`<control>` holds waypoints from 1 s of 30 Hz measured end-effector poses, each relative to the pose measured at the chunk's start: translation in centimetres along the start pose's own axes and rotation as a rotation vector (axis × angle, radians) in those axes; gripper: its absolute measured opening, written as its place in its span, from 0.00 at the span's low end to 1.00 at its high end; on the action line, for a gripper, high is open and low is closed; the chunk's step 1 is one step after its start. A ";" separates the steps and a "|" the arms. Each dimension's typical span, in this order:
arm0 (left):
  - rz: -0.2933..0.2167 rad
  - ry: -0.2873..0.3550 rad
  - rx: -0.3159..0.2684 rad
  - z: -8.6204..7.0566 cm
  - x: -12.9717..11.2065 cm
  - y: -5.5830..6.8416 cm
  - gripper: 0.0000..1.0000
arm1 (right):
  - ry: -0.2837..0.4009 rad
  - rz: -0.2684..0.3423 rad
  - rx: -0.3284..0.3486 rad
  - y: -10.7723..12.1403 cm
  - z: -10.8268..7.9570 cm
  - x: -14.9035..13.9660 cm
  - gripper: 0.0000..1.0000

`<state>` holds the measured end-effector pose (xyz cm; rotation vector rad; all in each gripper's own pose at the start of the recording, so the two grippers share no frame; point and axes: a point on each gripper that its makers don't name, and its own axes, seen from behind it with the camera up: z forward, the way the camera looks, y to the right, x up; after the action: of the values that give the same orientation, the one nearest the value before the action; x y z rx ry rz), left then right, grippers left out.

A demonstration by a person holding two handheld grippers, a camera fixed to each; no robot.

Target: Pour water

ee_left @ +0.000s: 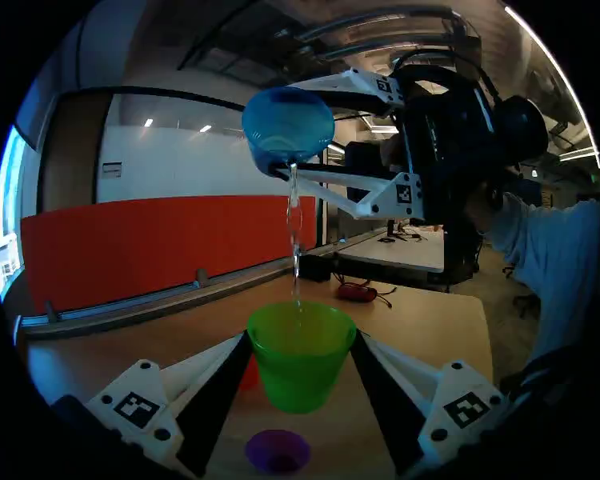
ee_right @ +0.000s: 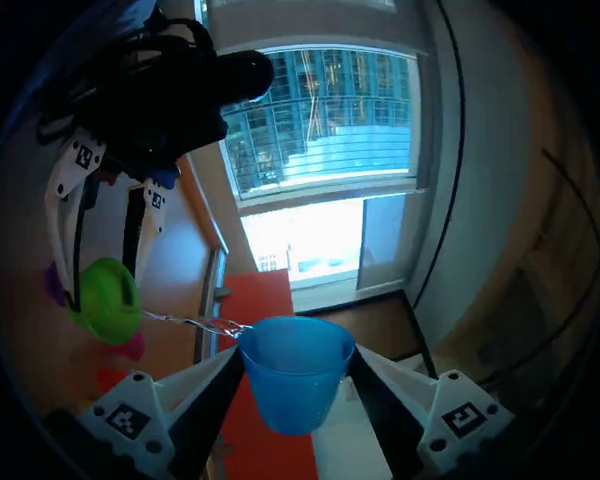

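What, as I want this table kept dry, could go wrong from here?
The water stream drops thin and long from the blue cup to the green cup; a small drift of either could send it onto the table. The green cup hangs between two fingers and may slip as it fills.

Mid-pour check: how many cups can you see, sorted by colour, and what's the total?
Blue plastic cup: 1
Green plastic cup: 1
Purple plastic cup: 1
Red cup, mostly hidden, likely a cup: 1
Pink cup, mostly hidden, likely a cup: 1
Total: 5
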<state>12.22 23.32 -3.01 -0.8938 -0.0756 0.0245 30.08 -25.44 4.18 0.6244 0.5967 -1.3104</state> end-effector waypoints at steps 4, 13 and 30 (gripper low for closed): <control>-0.002 0.000 0.000 0.1 0.0 0.0 0.88 | -0.003 -0.025 -0.001 0.1 0.1 -0.1 0.91; -0.005 0.001 -0.003 0.2 0.1 0.1 0.88 | -0.003 -0.078 -0.005 0.6 0.3 0.0 0.91; -0.021 0.013 0.000 0.1 0.2 -0.1 0.88 | 0.009 -0.159 -0.020 1.1 0.4 1.3 0.91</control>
<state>12.41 23.31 -2.83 -0.8933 -0.0730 -0.0010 31.38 -26.40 3.62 0.5757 0.6773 -1.4492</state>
